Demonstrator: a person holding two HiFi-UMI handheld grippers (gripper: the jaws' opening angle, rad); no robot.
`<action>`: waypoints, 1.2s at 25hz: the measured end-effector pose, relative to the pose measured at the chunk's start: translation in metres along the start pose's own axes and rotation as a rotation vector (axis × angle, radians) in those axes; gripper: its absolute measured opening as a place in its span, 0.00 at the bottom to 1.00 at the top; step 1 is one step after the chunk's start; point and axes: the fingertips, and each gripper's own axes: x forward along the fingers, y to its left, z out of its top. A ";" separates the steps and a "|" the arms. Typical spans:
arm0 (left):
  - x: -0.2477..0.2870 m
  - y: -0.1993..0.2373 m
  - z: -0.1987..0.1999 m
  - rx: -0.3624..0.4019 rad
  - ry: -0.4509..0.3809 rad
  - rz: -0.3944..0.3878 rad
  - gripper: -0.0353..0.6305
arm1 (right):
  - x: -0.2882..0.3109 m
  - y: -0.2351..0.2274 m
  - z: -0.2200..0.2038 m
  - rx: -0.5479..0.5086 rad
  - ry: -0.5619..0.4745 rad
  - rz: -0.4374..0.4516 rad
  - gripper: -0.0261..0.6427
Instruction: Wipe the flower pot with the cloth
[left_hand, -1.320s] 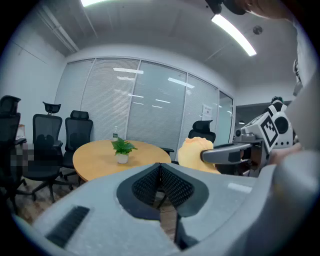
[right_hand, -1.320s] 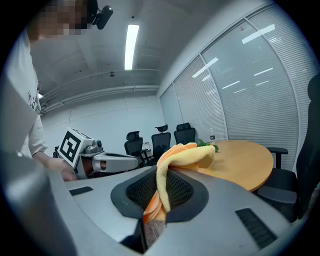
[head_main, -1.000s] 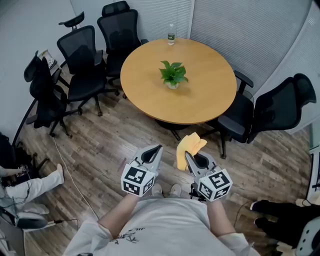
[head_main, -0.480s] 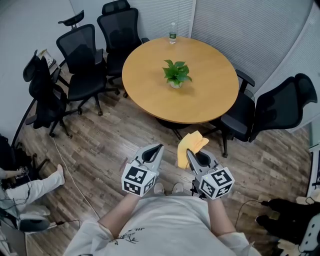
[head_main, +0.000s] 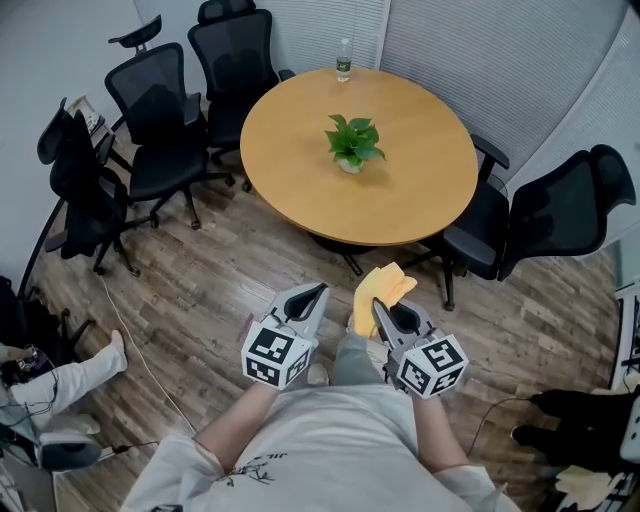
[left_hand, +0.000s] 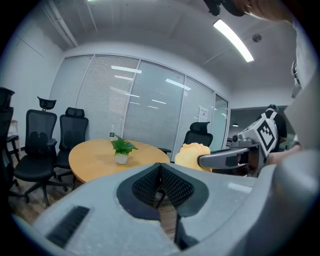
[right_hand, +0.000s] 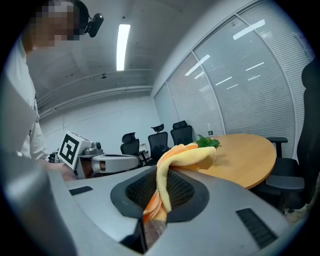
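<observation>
Cloth (right_hand: 186, 154): yellow, pinched in the right gripper (head_main: 378, 310), its loose end flops up and forward.
Right gripper jaws: closed tight on the cloth.
Left gripper (head_main: 314, 293): jaws pressed together, nothing in them.
Flower pot (head_main: 348, 167): small and white, with a green plant (head_main: 352, 138), near the middle of the round wooden table (head_main: 420, 200), well apart from both grippers.
Chairs (head_main: 160, 120): black, around the table.
</observation>
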 end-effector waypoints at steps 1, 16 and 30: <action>0.005 0.003 0.001 -0.001 0.001 0.000 0.07 | 0.003 -0.005 0.001 0.000 -0.001 -0.002 0.11; 0.145 0.076 0.037 -0.011 0.012 0.021 0.07 | 0.100 -0.138 0.050 -0.020 0.027 0.021 0.11; 0.268 0.139 0.095 -0.041 -0.036 0.120 0.07 | 0.177 -0.261 0.124 -0.080 0.030 0.095 0.11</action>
